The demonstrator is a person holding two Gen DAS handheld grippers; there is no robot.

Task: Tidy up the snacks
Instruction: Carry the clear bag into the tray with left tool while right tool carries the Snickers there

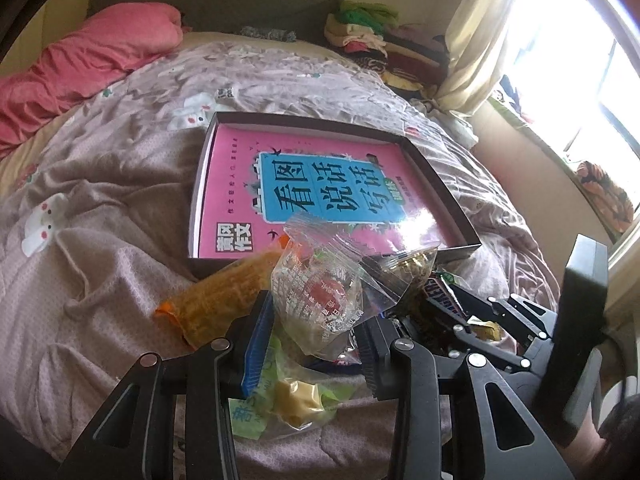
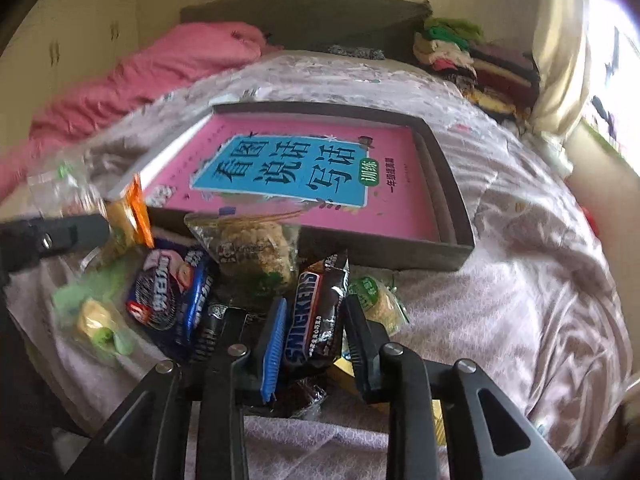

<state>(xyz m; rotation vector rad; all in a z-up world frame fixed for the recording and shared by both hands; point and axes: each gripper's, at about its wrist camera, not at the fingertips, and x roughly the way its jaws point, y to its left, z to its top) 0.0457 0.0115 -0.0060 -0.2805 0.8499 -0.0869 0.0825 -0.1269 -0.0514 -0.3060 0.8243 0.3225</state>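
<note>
so my left claw (image 1: 316, 344) is clamped on a clear crinkly snack packet (image 1: 318, 300) with white print and something red inside, pinched between the blue pad on one side and the black pad on the other. the packet sticks up out of the fingers, lifted off the bedding. right under that claw there's a green-and-clear pack (image 1: 288, 400) with a pale yellow chunk in it, lying on the mauve bedspread (image 1: 100, 280). off to the left side of the claw is an orange wrapped snack (image 1: 224, 296), and to the right a clear bag of nuts (image 1: 412, 268) leans on the pile.

my right claw (image 2: 316, 332) has its fingers on both sides of the snickers bar (image 2: 316, 316), which stands upright-ish between them. it looks gripped, pads right against the wrapper. left of that claw sits a dark blue packet (image 2: 172, 296) with white lettering, just ahead of it a clear bag with a puffy rice-cake thing (image 2: 256, 252), and right beside the black finger a small green-labelled snack (image 2: 376, 300).

straight ahead of both claws, past the pile, is the shallow dark box (image 2: 452, 200) with a pink book (image 2: 304, 176) lying flat inside. none of the snacks are in it as far as i can see. pink blanket (image 1: 92, 56) way off at the far left.
</note>
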